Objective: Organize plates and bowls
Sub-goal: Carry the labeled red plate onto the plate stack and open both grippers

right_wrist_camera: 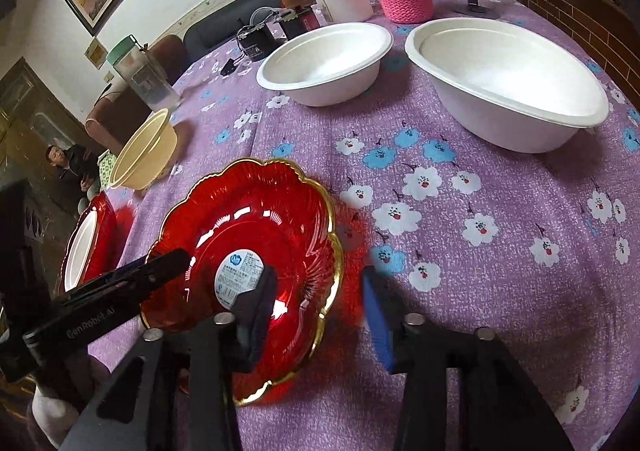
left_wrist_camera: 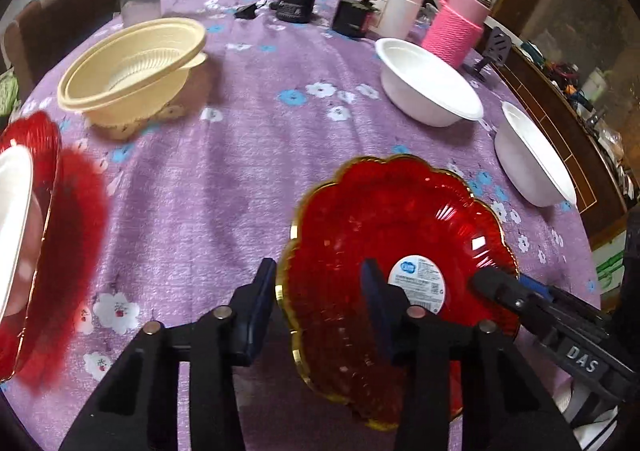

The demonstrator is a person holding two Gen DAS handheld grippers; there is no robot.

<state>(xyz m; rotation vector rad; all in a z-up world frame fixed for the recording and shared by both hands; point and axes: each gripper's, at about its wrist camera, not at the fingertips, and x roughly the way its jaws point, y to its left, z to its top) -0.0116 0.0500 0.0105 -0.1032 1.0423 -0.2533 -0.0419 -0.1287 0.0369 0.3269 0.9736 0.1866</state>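
Red plate [left_wrist_camera: 384,235], scalloped and gold-rimmed with a round label at its centre, is seen low and right of centre in the left wrist view, on the purple flowered desk [left_wrist_camera: 224,187]. It is straddled at its near-left rim by the left hand-held gripper [left_wrist_camera: 318,283], whose jaws are spread wide, one finger outside the rim, one over the plate's inside. From the lower right of that frame the right hand-held gripper [left_wrist_camera: 492,283] is reached in over the plate. In the right wrist view the right hand-held gripper [right_wrist_camera: 320,291] is also held wide, one finger over the plate's [right_wrist_camera: 256,235] inside, the other on the cloth outside the rim. Two white bowls [right_wrist_camera: 326,63] [right_wrist_camera: 508,83] are set apart across the top. A cream bowl stack [left_wrist_camera: 132,71] is seen upper left in the left wrist view, and a second red plate [left_wrist_camera: 28,235] carrying a white one at the left edge.
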